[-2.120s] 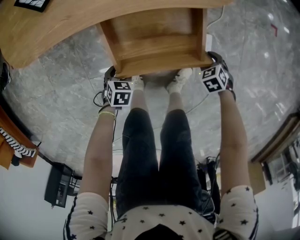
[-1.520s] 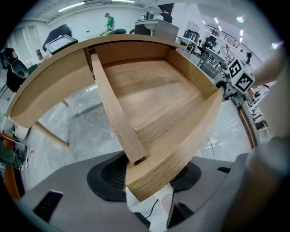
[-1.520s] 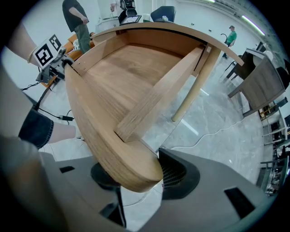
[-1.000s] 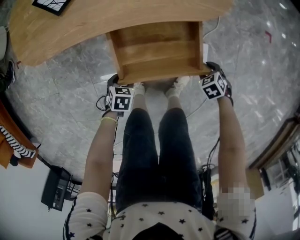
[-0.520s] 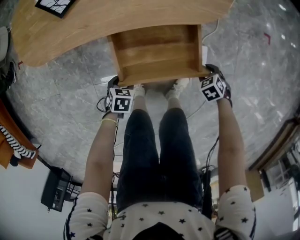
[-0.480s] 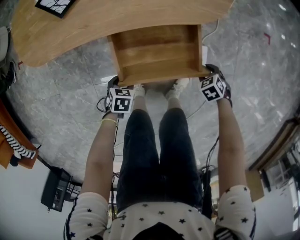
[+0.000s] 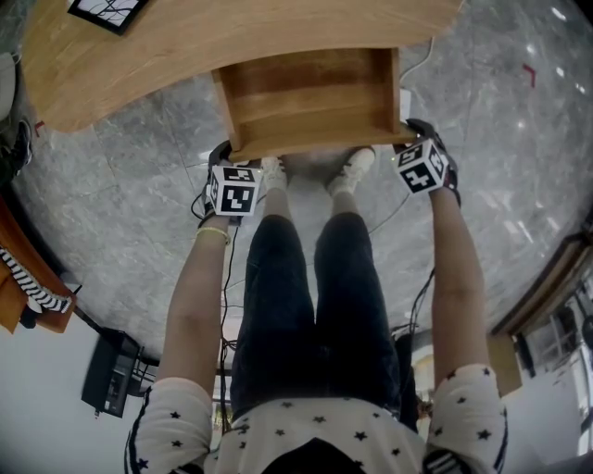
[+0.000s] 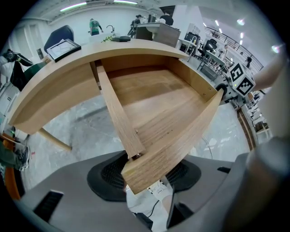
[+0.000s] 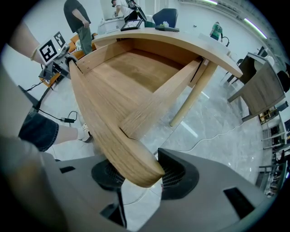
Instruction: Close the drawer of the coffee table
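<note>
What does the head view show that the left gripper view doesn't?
Only the head view: the person's shirt and jeans. Only the left gripper view: the left gripper's jaws on the drawer's front corner, plus office chairs beyond the table. Both: the open drawer, the table and the grey floor.

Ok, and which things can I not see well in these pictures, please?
- Fingers of the left gripper and right gripper: head view, under their marker cubes.
- The drawer, its rear: head view, under the tabletop.
- The table legs: head view, hidden by the tabletop.
- The black-framed card: head view, cut off by the top edge; its print is too small in the left gripper view.
</note>
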